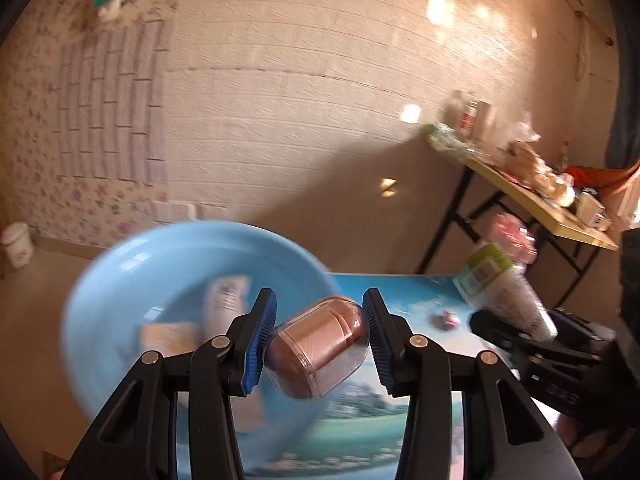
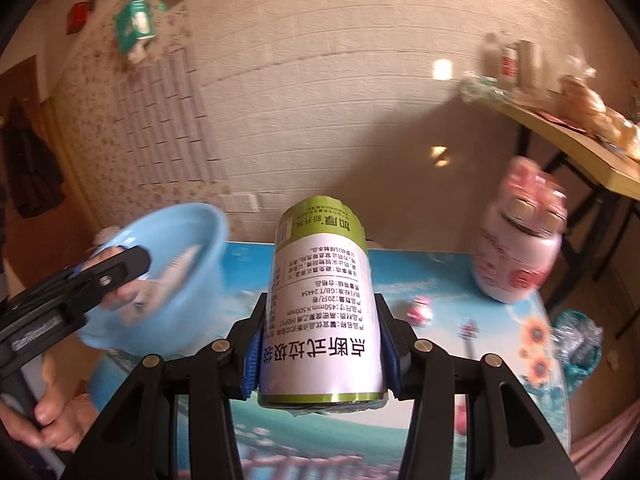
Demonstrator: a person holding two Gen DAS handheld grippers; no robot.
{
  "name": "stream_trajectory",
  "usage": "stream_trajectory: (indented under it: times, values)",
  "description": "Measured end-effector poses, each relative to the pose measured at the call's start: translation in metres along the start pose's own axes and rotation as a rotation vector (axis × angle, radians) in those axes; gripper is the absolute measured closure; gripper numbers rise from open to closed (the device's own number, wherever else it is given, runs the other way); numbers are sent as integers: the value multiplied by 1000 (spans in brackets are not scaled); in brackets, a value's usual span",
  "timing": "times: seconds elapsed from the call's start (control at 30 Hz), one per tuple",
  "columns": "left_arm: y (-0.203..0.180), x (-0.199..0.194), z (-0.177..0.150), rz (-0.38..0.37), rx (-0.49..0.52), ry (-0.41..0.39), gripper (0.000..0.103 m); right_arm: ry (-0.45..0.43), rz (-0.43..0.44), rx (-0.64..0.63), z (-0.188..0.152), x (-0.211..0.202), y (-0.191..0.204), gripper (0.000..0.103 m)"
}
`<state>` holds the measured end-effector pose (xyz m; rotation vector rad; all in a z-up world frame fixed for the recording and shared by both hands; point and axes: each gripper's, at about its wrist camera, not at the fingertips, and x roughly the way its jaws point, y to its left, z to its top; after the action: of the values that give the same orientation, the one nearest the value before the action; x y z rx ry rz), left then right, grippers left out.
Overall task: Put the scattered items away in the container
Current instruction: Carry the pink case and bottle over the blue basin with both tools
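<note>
My left gripper (image 1: 318, 338) is shut on a clear plastic capsule with a brown roll inside (image 1: 318, 346), held above the table. Behind it to the left sits a light blue basin (image 1: 120, 280) holding a white tube and a yellowish item. My right gripper (image 2: 318, 344) is shut on a roll of bin bags with a green and white printed label (image 2: 320, 300), its end pointing away from me; the same roll (image 1: 504, 288) shows at the right of the left wrist view. The basin (image 2: 192, 240) lies to the left in the right wrist view, partly behind the left gripper's body (image 2: 80, 288).
The table has a blue scenic cloth (image 2: 440, 280). A pink and white jar (image 2: 520, 248) stands at its far right, a small pink item (image 2: 418, 310) lies near the middle, and a crumpled teal bag (image 2: 580, 340) is off the right edge. A cluttered folding table (image 1: 540, 200) stands behind.
</note>
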<state>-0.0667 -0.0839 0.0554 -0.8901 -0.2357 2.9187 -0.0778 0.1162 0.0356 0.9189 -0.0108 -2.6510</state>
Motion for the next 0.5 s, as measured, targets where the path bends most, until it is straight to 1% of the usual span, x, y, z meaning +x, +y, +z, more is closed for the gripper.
stream_trajectory:
  times: [0.07, 0.2, 0.37, 0.5]
  values:
    - [15, -2, 4, 52, -4, -9, 60, -7, 28, -40, 7, 4, 20, 55]
    - [38, -8, 10, 116, -8, -14, 60, 7, 91, -85, 18, 18, 55, 55]
    - [61, -9, 10, 145, -12, 3, 60, 11, 127, -136, 28, 32, 94, 55]
    - [75, -4, 7, 145, -23, 25, 60, 24, 141, -161, 34, 44, 113, 55]
